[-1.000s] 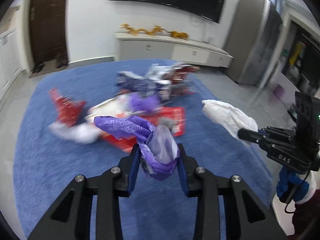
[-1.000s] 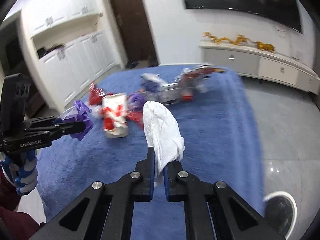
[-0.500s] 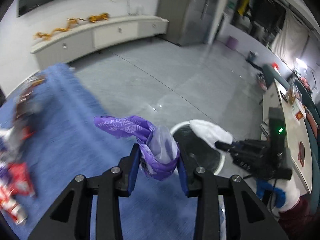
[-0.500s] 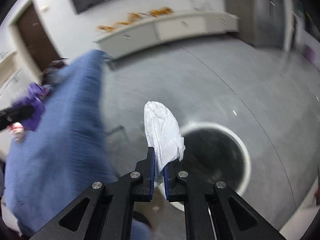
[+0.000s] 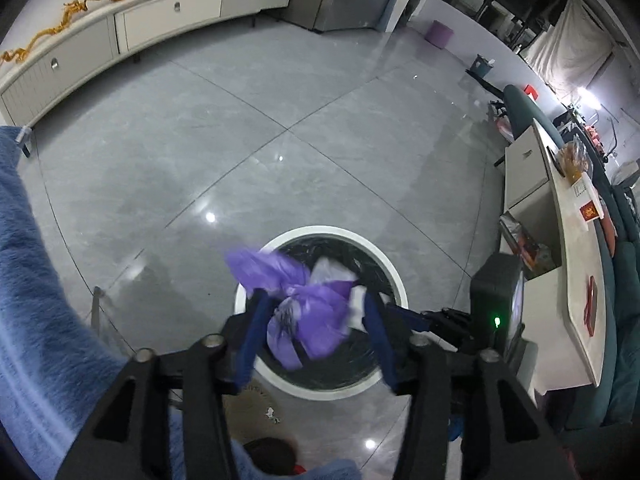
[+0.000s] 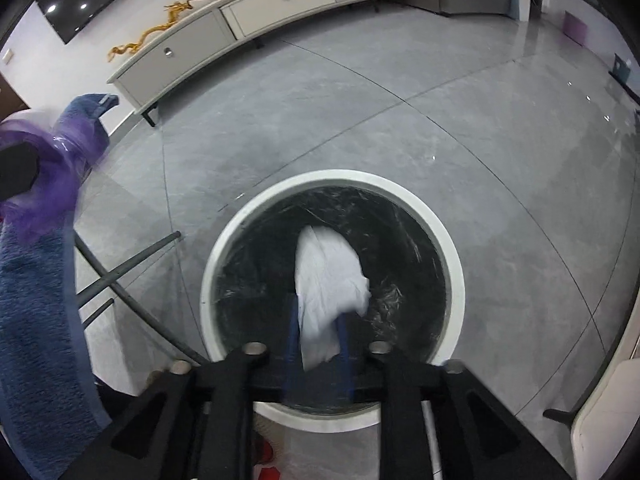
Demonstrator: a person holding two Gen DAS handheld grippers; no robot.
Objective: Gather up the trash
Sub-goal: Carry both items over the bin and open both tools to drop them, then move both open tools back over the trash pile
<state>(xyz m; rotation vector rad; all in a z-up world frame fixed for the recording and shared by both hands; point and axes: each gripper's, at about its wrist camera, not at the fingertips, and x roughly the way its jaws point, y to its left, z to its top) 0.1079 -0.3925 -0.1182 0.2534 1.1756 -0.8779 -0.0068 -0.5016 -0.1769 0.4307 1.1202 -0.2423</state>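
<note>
Directly over bin rim, wrappers.

We cannot see into the bin below the right gripper: a black liner fills it, and the gripper's frame hides its near rim. The tissue between its opening jaws is motion-blurred, so contact with the pads is unclear. In the left wrist view, the purple wrapper between the opening jaws of the left gripper is smeared too and covers the bin's middle. Far left of the right gripper, the picture's edge cuts that wrapper off. The small items on the counter right of the left gripper are unreadable.
</note>
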